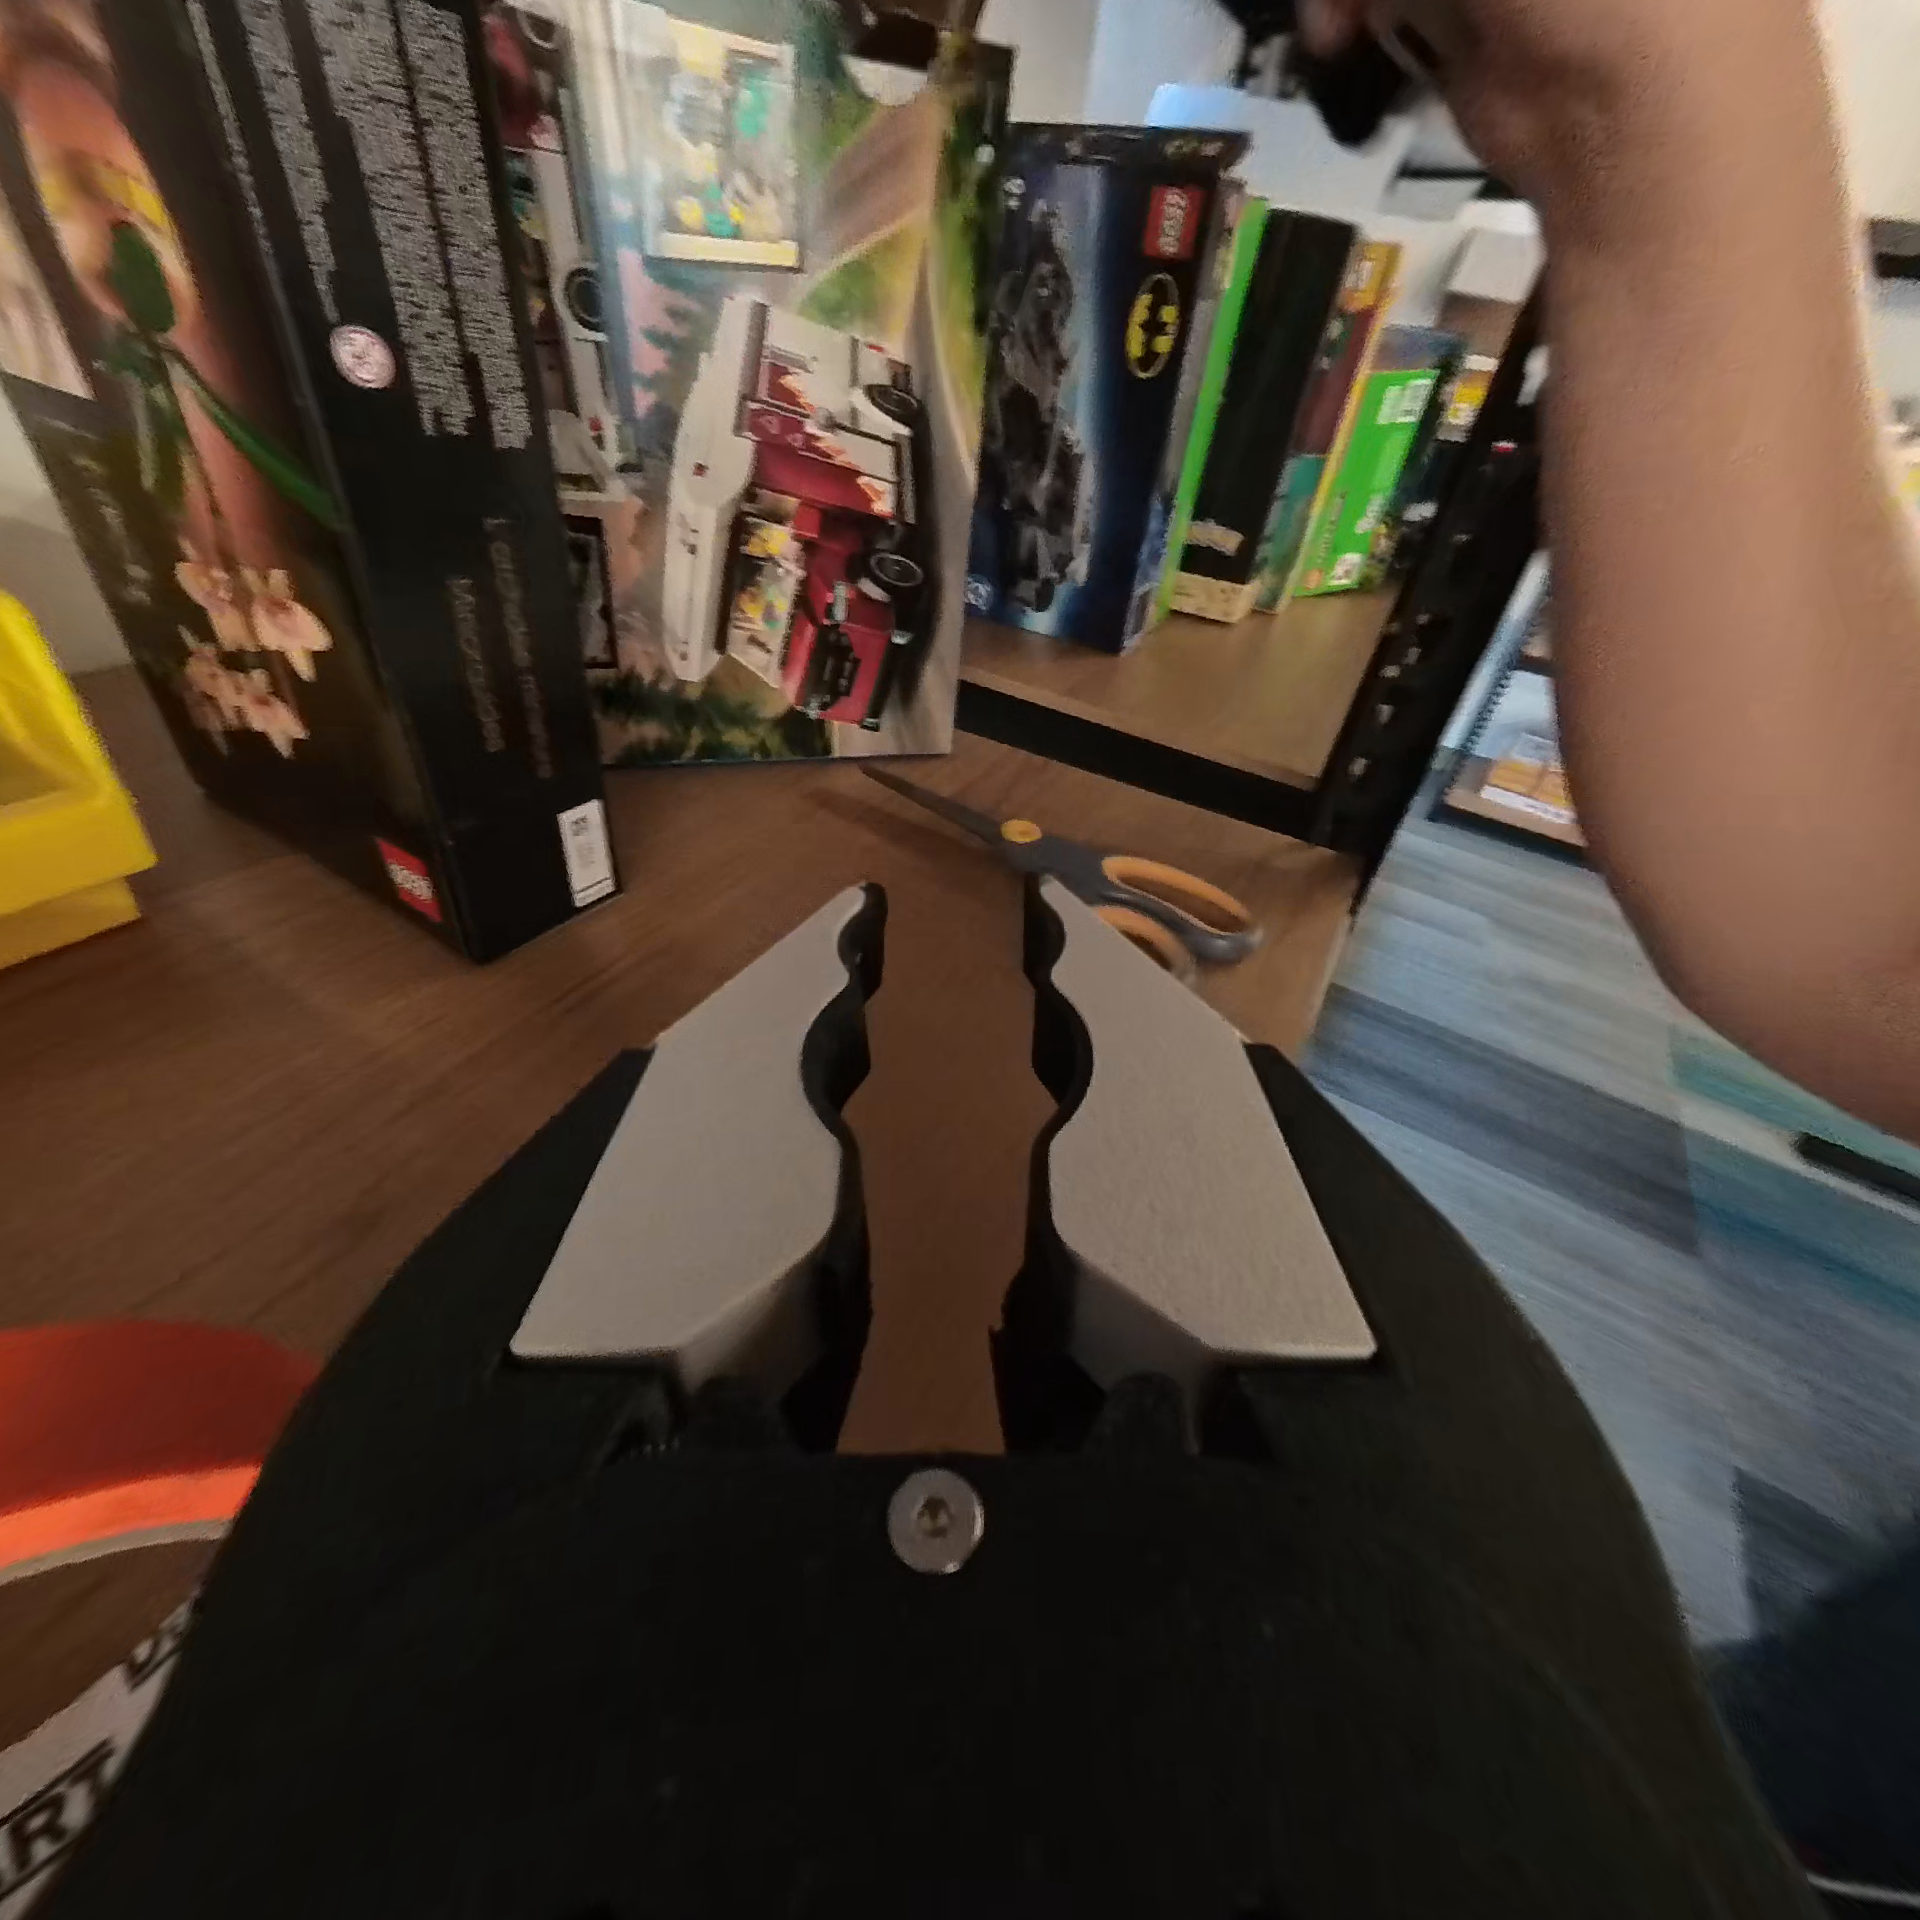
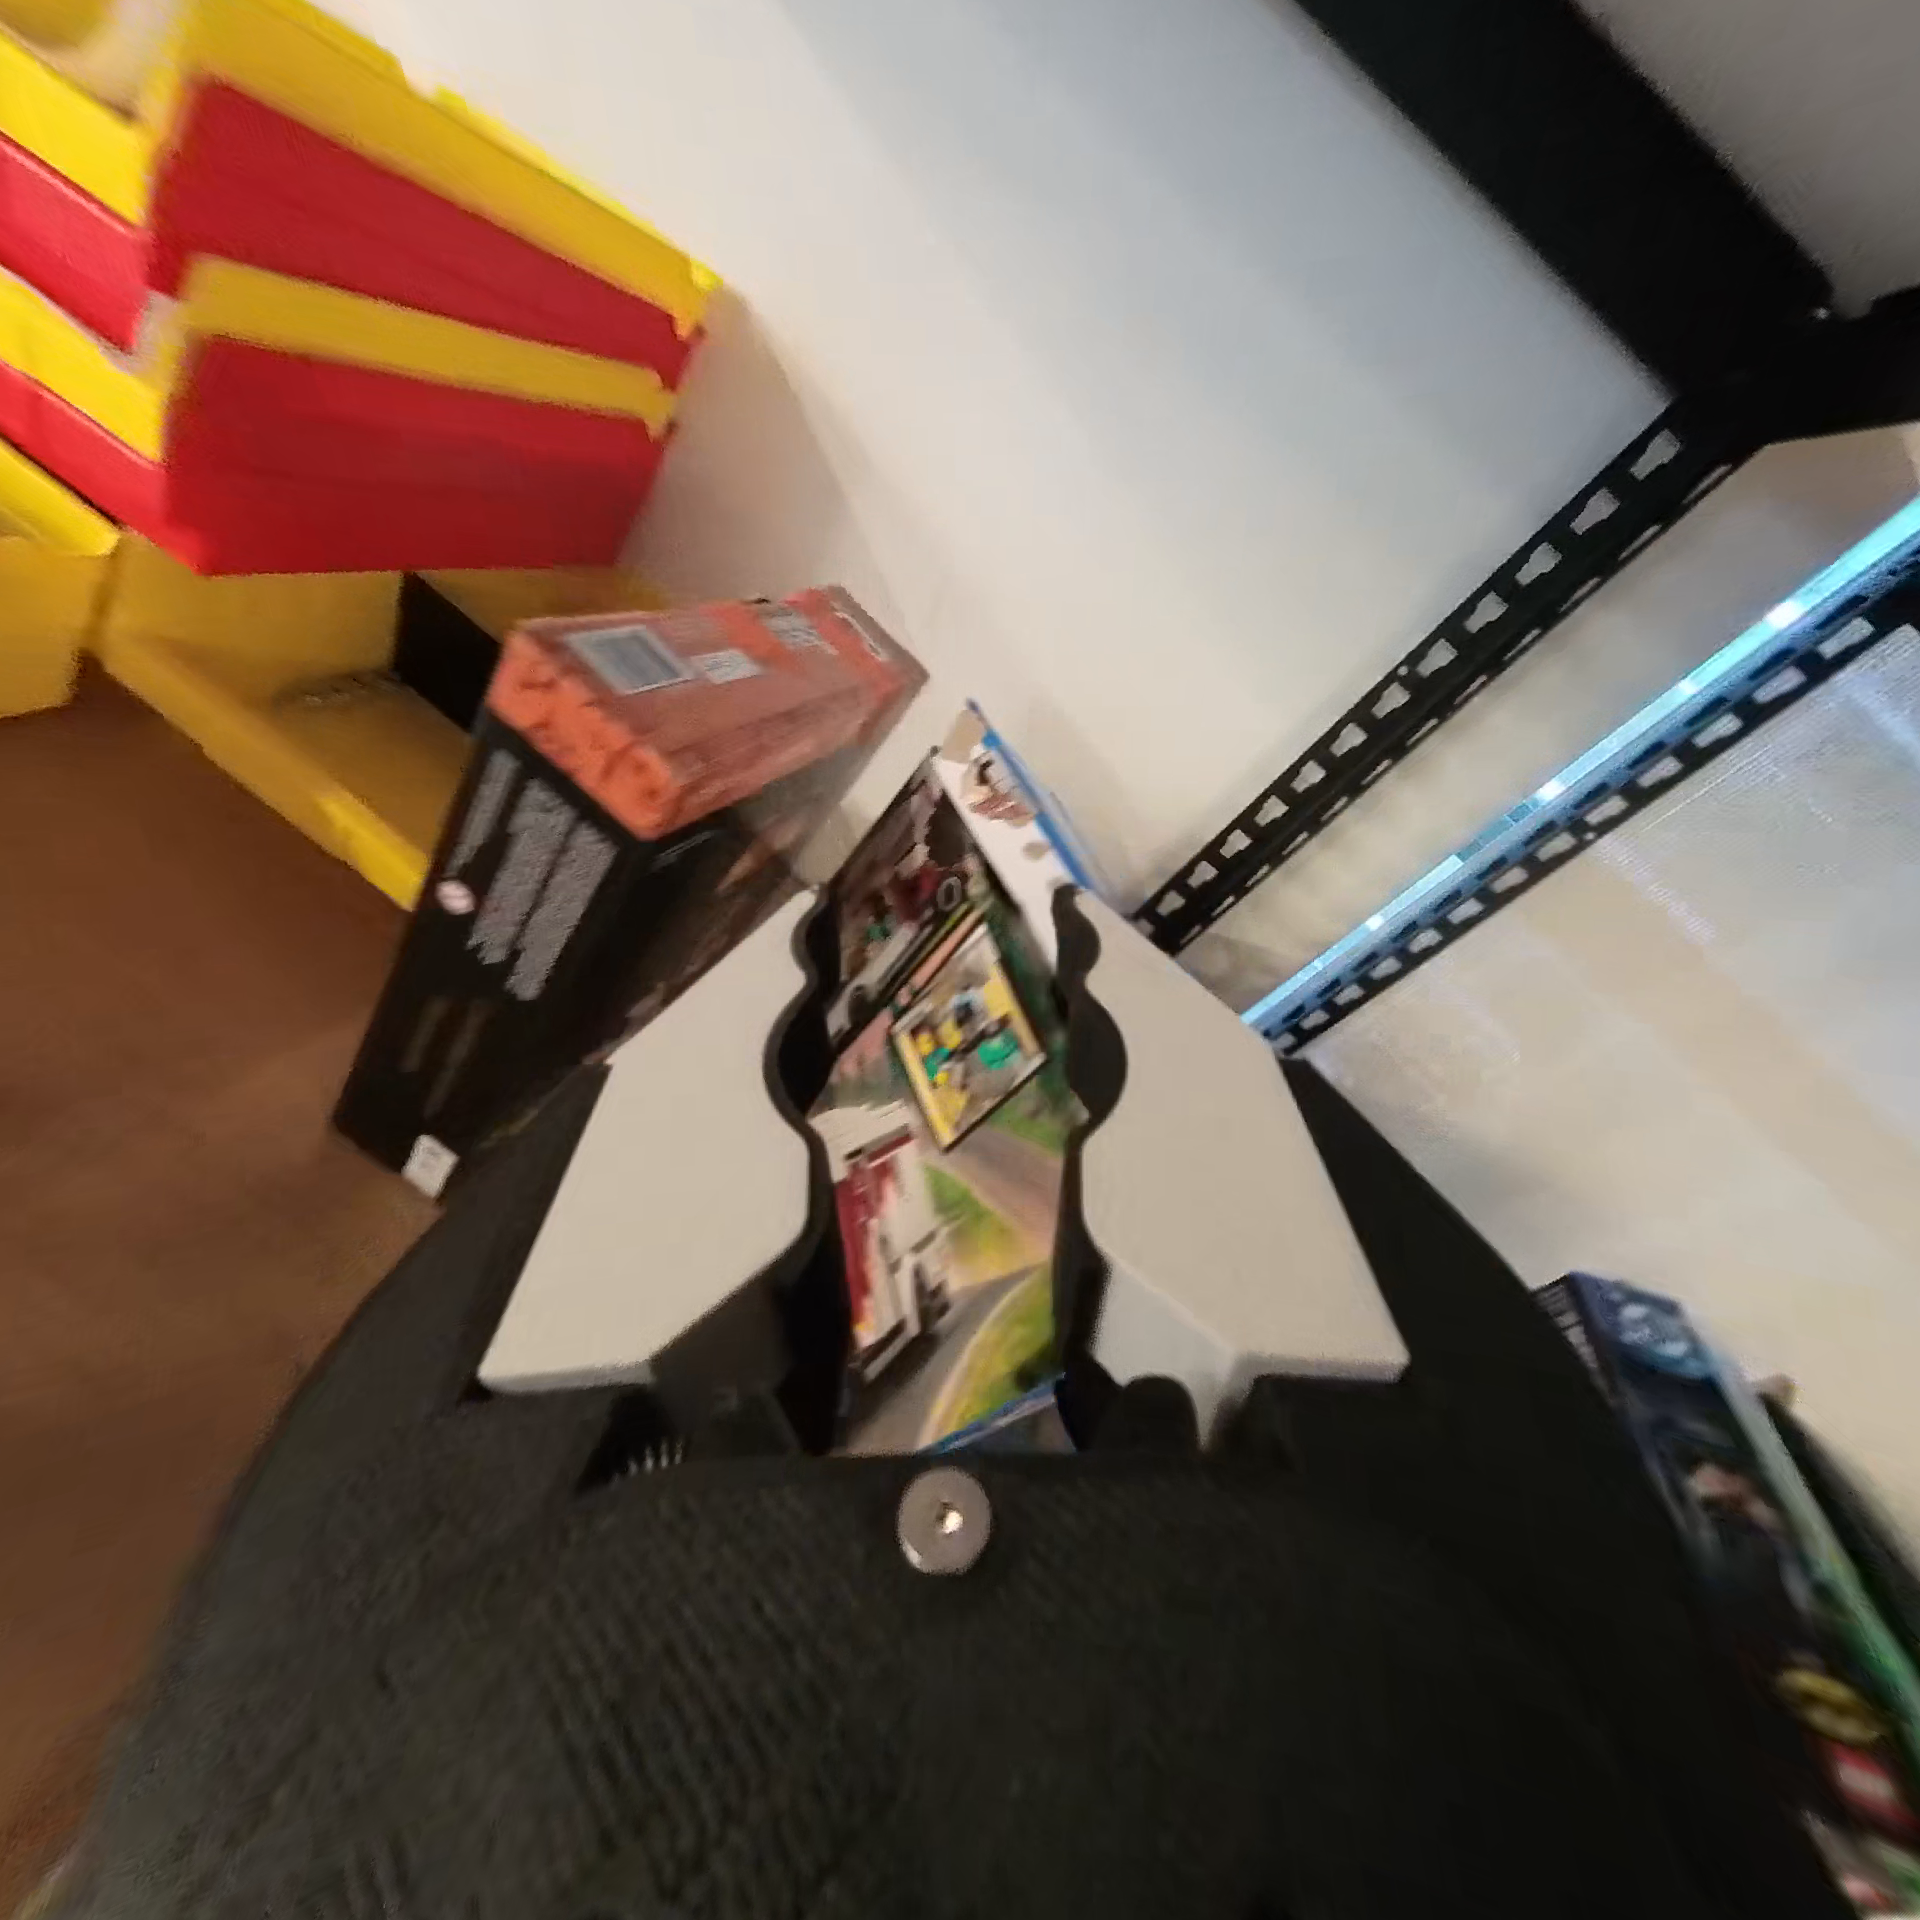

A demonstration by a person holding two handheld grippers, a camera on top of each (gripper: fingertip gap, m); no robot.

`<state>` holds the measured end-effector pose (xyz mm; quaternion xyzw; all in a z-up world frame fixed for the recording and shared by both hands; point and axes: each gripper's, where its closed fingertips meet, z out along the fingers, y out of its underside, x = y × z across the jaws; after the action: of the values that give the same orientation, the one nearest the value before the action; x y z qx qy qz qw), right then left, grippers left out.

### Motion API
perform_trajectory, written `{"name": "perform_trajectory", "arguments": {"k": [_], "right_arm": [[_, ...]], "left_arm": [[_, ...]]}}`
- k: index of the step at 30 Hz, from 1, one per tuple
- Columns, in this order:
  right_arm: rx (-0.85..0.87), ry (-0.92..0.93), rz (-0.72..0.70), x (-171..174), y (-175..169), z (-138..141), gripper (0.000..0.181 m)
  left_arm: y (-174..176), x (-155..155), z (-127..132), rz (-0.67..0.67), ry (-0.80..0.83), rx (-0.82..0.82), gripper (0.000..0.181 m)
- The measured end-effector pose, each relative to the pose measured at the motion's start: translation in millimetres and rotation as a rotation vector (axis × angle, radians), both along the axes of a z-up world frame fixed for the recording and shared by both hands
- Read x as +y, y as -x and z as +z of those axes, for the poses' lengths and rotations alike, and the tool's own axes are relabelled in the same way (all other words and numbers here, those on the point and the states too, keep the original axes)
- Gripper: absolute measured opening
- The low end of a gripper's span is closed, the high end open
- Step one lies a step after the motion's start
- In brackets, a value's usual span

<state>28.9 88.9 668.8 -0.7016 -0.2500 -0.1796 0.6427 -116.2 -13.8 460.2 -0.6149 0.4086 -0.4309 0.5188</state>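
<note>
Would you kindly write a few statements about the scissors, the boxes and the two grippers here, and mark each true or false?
1. The scissors lie flat on the wooden table. True.
2. The left gripper is clamped on the scissors. False: its jaws are open and empty over bare table.
3. The box with the red and white truck stands upright beside the black box. True.
4. The right gripper holds a yellow bin. False: its jaws are open and empty, with the truck box beyond them.
</note>
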Motion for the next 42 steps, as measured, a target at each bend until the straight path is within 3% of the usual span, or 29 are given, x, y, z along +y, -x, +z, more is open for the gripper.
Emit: {"name": "perform_trajectory", "arguments": {"k": [6,8,11,14,18,22,28,33,35,39,42], "right_arm": [[-0.196,0.335,-0.109,73.1,-34.8,10.0,0.035],[-0.200,0.491,-0.088,76.9,-42.2,-2.4,0.034],[-0.199,0.632,-0.082,69.9,-55.2,-13.6,0.034],[-0.192,0.686,-0.050,67.5,-60.1,-23.6,0.041],[-0.185,0.720,-0.091,76.9,-72.7,-34.3,0.042],[-0.176,0.779,-0.082,79.3,-74.2,-42.2,0.031],[-0.258,0.757,-0.122,84.2,-80.9,-41.6,0.028],[-0.264,0.770,-0.112,77.3,-70.3,-43.3,0.030],[-0.304,0.743,-0.145,75.5,-73.6,-38.9,0.031],[-0.257,0.768,-0.160,61.8,-75.4,-35.6,0.031],[-0.185,0.777,-0.147,51.9,-78.3,-30.5,0.039]], "left_arm": [[8.9,-34.6,5.2,-0.171,-0.056,0.090,0.027],[16.0,-34.9,21.0,-0.180,-0.126,0.179,0.031],[30.9,-13.4,66.9,-0.081,-0.309,0.258,0.034],[45.3,14.1,112.9,0.042,-0.447,0.288,0.033],[48.3,32.0,145.8,0.055,-0.411,0.289,0.033],[48.9,45.5,158.9,0.066,-0.422,0.300,0.033],[47.7,49.8,157.2,0.047,-0.409,0.304,0.030],[12.7,71.6,180.3,0.011,-0.528,0.380,0.035],[-13.3,96.7,203.5,0.014,-0.645,0.399,0.039],[-74.0,158.7,235.4,-0.098,-0.874,0.468,0.027],[-112.7,198.6,245.8,-0.219,-0.755,0.449,0.032]]}}
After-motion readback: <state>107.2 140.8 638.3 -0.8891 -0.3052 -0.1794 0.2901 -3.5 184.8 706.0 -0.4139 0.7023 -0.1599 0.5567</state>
